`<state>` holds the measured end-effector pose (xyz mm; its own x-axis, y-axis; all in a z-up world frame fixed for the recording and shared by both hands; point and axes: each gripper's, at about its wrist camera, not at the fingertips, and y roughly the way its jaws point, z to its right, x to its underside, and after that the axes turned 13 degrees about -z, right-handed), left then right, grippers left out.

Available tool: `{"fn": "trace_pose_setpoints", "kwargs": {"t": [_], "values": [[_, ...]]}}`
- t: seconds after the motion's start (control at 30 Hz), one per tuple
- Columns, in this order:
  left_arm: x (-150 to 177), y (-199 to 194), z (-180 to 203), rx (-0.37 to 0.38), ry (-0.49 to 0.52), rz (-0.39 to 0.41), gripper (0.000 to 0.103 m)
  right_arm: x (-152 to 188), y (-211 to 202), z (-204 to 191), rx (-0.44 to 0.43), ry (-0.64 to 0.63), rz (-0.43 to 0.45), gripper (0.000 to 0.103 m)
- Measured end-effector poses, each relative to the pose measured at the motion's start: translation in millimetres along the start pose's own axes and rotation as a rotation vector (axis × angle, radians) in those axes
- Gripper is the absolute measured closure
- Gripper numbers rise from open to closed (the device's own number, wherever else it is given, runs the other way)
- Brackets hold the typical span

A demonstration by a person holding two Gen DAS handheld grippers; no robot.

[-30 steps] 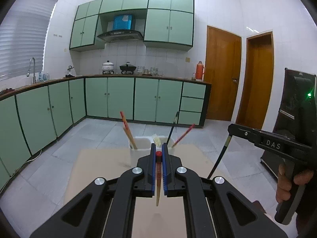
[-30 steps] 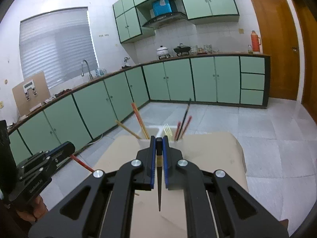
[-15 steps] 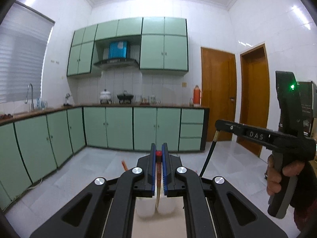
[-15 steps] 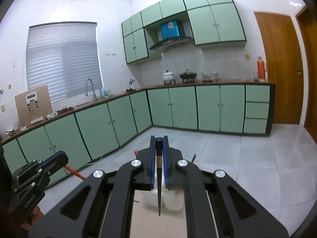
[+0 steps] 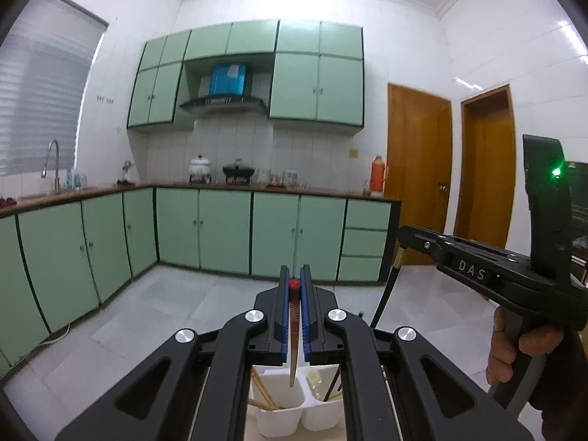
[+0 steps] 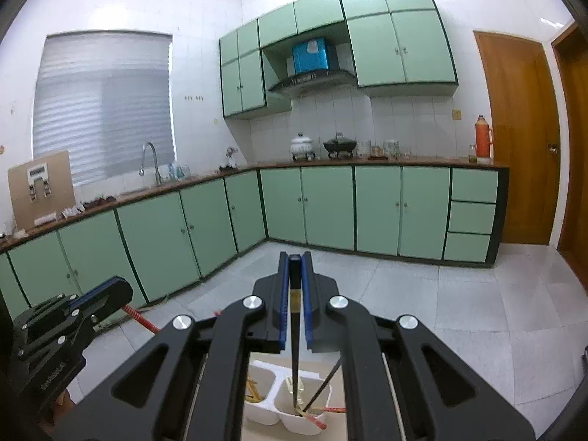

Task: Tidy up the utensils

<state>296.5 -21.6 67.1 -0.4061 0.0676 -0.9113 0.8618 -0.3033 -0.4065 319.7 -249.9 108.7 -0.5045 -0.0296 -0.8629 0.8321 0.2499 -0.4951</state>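
Observation:
My left gripper [image 5: 294, 286] is shut on a red-topped chopstick [image 5: 293, 334] that hangs tip down over the left compartment of a white two-compartment holder [image 5: 279, 417]. My right gripper [image 6: 294, 275] is shut on a black chopstick [image 6: 294, 349] whose tip reaches into the right compartment of the holder [image 6: 294, 419]. Wooden chopsticks [image 5: 262, 391] lean in the left compartment. Black and red chopsticks [image 6: 323, 395] lean in the right one. The right gripper also shows in the left wrist view [image 5: 400, 237], the left gripper in the right wrist view [image 6: 121, 294].
The holder stands on a beige table top [image 6: 264, 433], mostly hidden under the gripper arms. Beyond are a tiled floor [image 6: 459, 305], green base cabinets [image 5: 220, 231] and wooden doors [image 5: 419, 169].
Both grippers rose and moved forward over the holder, each still holding its chopstick. The holder dropped to the bottom of both views and the chopstick tips now hang over its compartments.

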Motion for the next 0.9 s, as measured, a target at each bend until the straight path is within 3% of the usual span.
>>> {"fn": "trace_pose_setpoints", "kwargs": {"t": [0.27,0.37,0.47,0.57,0.7,0.9], "values": [[22.8,60.8,-10.8,-0.015,-0.021,-0.097,0.098,30.7,48.2,2.8,-0.003,0.016,-0.096,0.097],[29.5,79.4,-13.5,-0.017,-0.019,-0.154,0.097,40.9,60.3,1.9,-0.006,0.011,-0.152,0.089],[36.6,83.3,-21.8,-0.01,-0.056,-0.188,0.087,47.7,55.9,5.1,0.01,0.028,-0.15,0.083],[40.1,67.0,-28.1,-0.017,-0.073,-0.165,0.069,51.8,36.9,11.1,0.04,0.048,-0.111,0.069],[42.5,41.1,-30.1,-0.053,-0.06,-0.133,0.055,60.3,9.2,14.3,0.09,0.044,-0.077,0.064],[54.5,-7.5,-25.8,-0.093,-0.06,-0.102,0.031,92.6,-37.8,12.9,0.143,0.036,-0.042,0.03]]}}
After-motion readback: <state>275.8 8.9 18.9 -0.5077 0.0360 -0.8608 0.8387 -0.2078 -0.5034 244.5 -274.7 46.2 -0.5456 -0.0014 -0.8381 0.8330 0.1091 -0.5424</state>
